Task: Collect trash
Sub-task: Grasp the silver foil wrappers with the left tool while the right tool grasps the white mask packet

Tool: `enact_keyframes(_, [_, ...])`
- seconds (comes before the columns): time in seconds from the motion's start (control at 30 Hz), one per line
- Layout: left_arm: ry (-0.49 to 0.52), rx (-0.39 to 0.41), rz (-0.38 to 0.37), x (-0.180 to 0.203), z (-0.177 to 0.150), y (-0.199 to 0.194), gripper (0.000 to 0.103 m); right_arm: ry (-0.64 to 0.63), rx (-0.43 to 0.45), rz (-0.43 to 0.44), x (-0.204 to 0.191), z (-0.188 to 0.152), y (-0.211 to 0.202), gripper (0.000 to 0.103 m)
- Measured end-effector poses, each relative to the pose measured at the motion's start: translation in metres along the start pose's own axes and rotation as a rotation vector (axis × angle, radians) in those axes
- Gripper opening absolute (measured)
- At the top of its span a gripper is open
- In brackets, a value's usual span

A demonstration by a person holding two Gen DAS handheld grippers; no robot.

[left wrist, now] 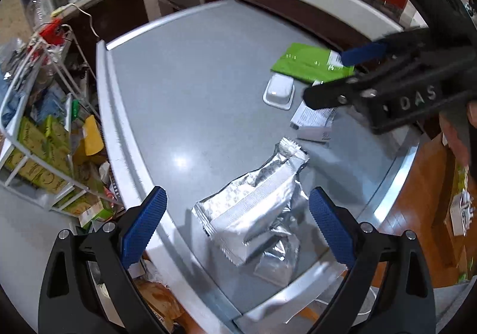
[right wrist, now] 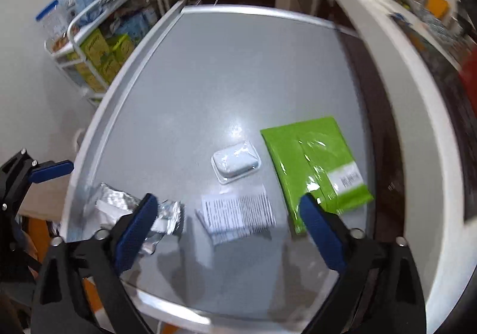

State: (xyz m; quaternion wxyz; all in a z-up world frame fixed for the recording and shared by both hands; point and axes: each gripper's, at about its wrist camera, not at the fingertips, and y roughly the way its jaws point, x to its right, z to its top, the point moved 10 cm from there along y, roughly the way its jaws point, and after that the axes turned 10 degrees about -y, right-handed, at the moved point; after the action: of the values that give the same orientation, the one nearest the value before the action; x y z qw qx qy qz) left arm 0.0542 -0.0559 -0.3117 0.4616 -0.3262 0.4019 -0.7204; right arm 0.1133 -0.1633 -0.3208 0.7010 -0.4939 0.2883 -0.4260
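A crumpled silver foil wrapper (left wrist: 256, 209) lies on the grey table (left wrist: 184, 80) near its front edge, between the fingers of my open, empty left gripper (left wrist: 235, 214). It also shows in the right wrist view (right wrist: 119, 203). A small printed white box (right wrist: 238, 214), a white plastic blister tray (right wrist: 235, 162) and a green pouch (right wrist: 316, 167) lie further right. My right gripper (right wrist: 228, 214) is open and empty, hovering above the printed box. It shows in the left wrist view (left wrist: 342, 74) over the green pouch (left wrist: 304, 61).
A white wire rack (left wrist: 35, 137) full of green boxes and packets stands left of the table. A white counter (right wrist: 387, 65) curves behind and to the right. A wooden floor (left wrist: 417, 200) shows to the right below the table.
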Motion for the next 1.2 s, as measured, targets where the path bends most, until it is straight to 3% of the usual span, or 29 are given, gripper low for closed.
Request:
enact_keyframes(0.17, [0.029, -0.032, -0.042, 0.001, 0.004, 0.017, 0.092, -0.115, -0.065, 0.020, -0.007, 0.012, 0.031, 0.077])
enact_keyframes(0.27, [0.026, -0.058, -0.063, 0.001, 0.004, 0.028, 0.081, -0.118, -0.092, 0.014, -0.003, 0.013, 0.045, 0.075])
enact_keyframes(0.4, [0.014, -0.074, -0.105, 0.005, 0.004, 0.034, 0.077, -0.094, -0.107, 0.043, 0.001, 0.012, 0.055, 0.073])
enact_keyframes(0.43, [0.017, -0.075, -0.108, 0.006, 0.003, 0.035, 0.077, -0.099, -0.112, 0.046, 0.001, 0.012, 0.057, 0.069])
enact_keyframes(0.6, [0.055, -0.080, -0.107, 0.007, 0.003, 0.040, 0.073, -0.150, -0.110, 0.041, -0.003, 0.014, 0.061, 0.066])
enact_keyframes(0.7, [0.059, -0.066, -0.102, 0.007, 0.004, 0.041, 0.067, -0.156, -0.103, 0.047, -0.004, 0.015, 0.059, 0.055])
enact_keyframes(0.77, [0.050, -0.061, -0.102, 0.006, 0.006, 0.040, 0.059, -0.165, -0.104, 0.047, -0.004, 0.014, 0.060, 0.055])
enact_keyframes(1.0, [0.041, -0.051, -0.096, 0.005, 0.007, 0.040, 0.050, -0.196, -0.090, 0.063, -0.011, 0.014, 0.059, 0.049])
enact_keyframes(1.07, [0.020, -0.051, -0.118, 0.002, 0.007, 0.039, 0.040, -0.197, -0.089, 0.071, -0.013, 0.013, 0.059, 0.048])
enact_keyframes(1.2, [-0.017, -0.054, -0.136, -0.001, 0.006, 0.036, 0.035, -0.165, -0.077, 0.083, -0.016, 0.012, 0.056, 0.048])
